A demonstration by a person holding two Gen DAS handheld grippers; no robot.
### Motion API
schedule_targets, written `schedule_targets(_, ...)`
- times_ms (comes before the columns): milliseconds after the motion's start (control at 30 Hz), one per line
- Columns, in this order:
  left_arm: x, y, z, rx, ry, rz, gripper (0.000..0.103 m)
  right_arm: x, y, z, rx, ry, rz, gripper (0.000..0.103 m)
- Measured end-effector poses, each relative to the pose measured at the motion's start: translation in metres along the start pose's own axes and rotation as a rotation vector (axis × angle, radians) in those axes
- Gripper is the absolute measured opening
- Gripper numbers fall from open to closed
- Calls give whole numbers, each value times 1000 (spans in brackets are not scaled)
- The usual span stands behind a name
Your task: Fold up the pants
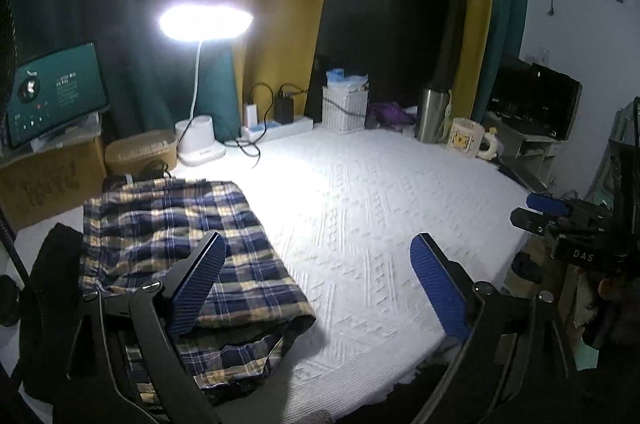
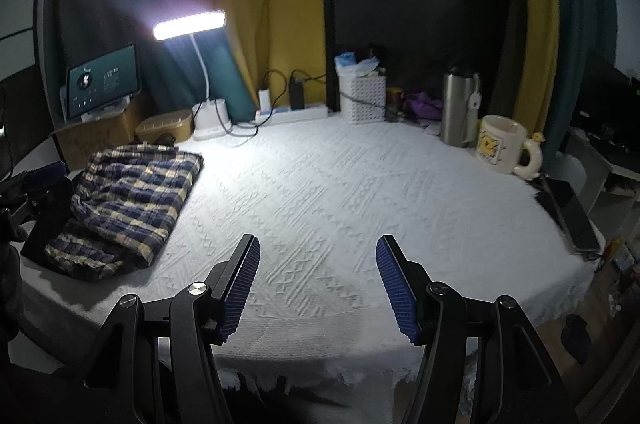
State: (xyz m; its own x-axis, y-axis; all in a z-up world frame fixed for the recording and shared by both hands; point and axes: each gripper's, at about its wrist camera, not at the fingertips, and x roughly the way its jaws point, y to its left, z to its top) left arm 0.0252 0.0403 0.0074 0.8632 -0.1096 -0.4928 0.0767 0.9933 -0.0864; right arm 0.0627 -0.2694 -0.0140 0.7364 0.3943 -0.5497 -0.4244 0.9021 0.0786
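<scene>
- Left gripper [image 1: 320,288]: jaws wide, nothing between them. Its left finger [image 1: 200,280] sits over the pants; contact can't tell. Right finger over bare cloth.
- Right gripper [image 2: 318,284]: jaws wide, empty, above the front edge of the table; nothing gripped.
- Pants [image 2: 128,199]: plaid, navy/cream, folded into a rough rectangle w/ a looser layer poking out at the near end. Lie flat at the left side of the table, well apart from the right gripper.
- Tablecloth [image 2: 340,191]: white, woven raised pattern, covers the whole top; frayed fringe at the near edge. Mid area bare, brightly lit.
- Phone [image 2: 572,220]: dark slab at the right edge of the table.
- Mug [image 2: 500,147]: cream w/ yellow cartoon print, handle to the right, far right of table.
- Flask [image 2: 460,111]: steel, upright, just behind-left of the mug.
- Basket [image 2: 362,97]: white, woven, back centre, blue-white stuff inside. Purple bundle between it and the flask.
- Power strip [image 2: 292,113]: white, along the back edge, adapters + black cables plugged in.
- Lamp [image 2: 188,23]: lit, white gooseneck, base back-left.
- Box [image 2: 164,127]: tan lidded, beside lamp base, behind the pants.
- Tablet [image 2: 104,79]: screen on, teal, propped on a carton far left.
- Curtains [image 2: 272,3]: yellow + teal, dark gap between. Room otherwise dim.
</scene>
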Motion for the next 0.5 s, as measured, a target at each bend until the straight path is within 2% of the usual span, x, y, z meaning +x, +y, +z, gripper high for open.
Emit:
schedule_targets(133,-11,-10,8,26,-42,15,94,-22,-7,2,9,-47,-26,65)
schedule_targets(200,-17,-15,12,37,-66,26,94,-31,-9,4,10,-70,-36,72)
schedule_targets(300,-26,-24,17,57,-101,25,94,-47,-13,7,13,-108,-43,76)
schedule_targets(500,-43,-41,24,102,-158,36,94,-69,-17,13,10,-153,-59,77)
